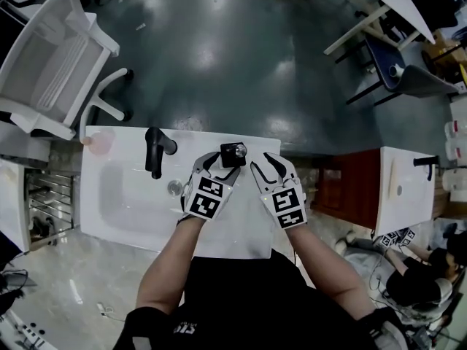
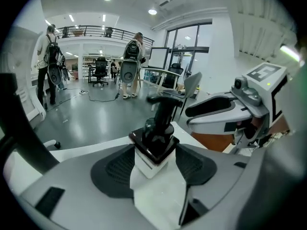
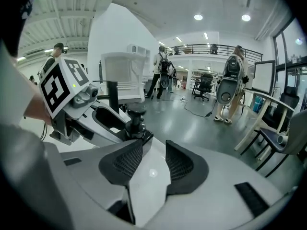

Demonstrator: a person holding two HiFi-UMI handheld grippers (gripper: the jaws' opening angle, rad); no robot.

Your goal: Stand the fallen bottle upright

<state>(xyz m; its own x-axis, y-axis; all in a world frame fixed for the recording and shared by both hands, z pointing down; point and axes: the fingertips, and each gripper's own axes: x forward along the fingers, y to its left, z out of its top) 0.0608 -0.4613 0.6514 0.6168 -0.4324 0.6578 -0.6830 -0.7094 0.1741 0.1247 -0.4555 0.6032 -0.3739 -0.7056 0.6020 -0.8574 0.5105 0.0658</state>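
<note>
Left gripper view shows my left tool [image 2: 154, 151] clamped on the bottle [image 2: 158, 128], upright near the counter [image 1: 241, 233] edge. My right tool [image 3: 153, 151] is open and empty beside it. A crooked release could topple it.

A: Left cam. What's in the left claw [image 2: 154, 153]?
B: The bottle [image 2: 152, 163], upright. White square body, dark shoulder, black pump top. One corner faces the lens.
A: Contact?
B: The dark ribbed pads [image 2: 120, 169] sit against it on both sides, near the tips. Its base is on the white surface [image 2: 81, 147].
A: Anything close by?
B: The right claw [image 2: 190, 116] comes in from the right, tips just beside the pump. Marker cube [image 2: 263, 73] on top. Can't read how wide it stands from here.
A: Background?
B: Grey floor [image 2: 91, 116], two people [image 2: 131, 63] with backpacks standing well behind, an office chair [image 2: 100, 68], and a railing [image 2: 96, 30] up high.
</note>
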